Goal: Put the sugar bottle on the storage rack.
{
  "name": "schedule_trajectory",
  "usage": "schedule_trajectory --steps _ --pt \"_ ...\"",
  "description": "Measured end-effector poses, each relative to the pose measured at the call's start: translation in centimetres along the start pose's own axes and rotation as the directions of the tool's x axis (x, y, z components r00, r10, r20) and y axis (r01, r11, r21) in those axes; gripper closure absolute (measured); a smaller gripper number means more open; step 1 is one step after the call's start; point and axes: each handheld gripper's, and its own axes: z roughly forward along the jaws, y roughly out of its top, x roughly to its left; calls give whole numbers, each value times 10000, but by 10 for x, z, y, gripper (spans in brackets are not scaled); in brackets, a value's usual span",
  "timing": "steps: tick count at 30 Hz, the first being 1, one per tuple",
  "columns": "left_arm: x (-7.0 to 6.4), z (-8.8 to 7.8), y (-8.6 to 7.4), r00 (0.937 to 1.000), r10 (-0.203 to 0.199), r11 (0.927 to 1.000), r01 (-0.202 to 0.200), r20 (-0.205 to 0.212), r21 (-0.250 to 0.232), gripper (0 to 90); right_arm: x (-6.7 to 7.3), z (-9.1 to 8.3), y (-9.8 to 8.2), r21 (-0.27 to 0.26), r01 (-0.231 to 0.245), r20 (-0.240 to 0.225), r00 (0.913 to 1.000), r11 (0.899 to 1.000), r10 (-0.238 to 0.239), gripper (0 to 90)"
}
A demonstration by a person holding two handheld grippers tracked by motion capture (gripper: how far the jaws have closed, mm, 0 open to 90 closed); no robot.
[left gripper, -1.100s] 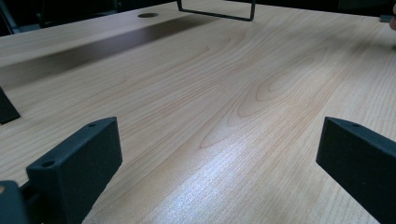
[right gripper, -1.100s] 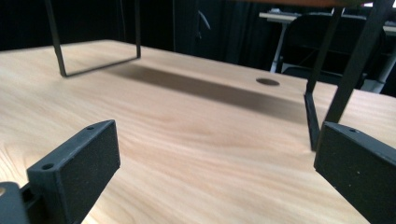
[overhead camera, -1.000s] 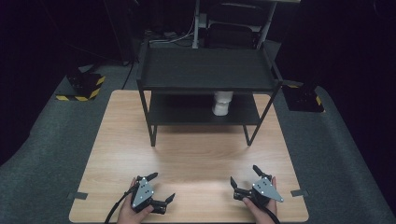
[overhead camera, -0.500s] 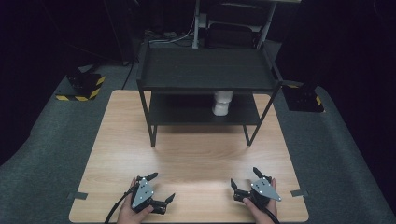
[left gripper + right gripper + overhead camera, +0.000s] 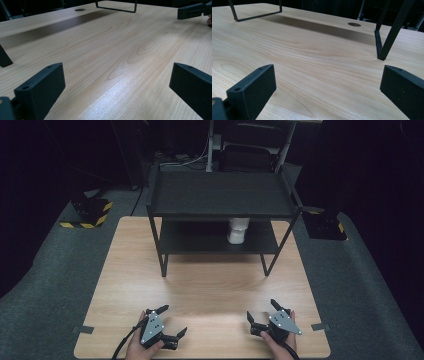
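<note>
High view: left gripper sits at the near left edge of the wooden table, jaws spread wide, nothing between them, pointing right and slightly away; right gripper at the near right edge, jaws equally wide, empty, pointing left and away; each is held by a hand coming in from below; the two are well apart; black two-tier shelf stands at the far half of the table, long axis left to right; a white cup stands upright on its lower tier (right of centre), far from both grippers. Left gripper view: jaws released wide over bare wood, gripping nothing; the other gripper's jaw shows top right; a shelf foot bar at top. Right gripper view: jaws fully apart over bare table, nothing held; shelf leg ahead to the right, a round hole in the tabletop beyond.
</note>
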Motion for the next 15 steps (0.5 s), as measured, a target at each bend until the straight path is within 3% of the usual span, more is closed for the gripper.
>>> schedule_trajectory --steps 15 --pt "2 2 3 10000 -57 9999 56 81 146 5 -4 -2 -2 -75 -92 -111 9999 9999 91 1"
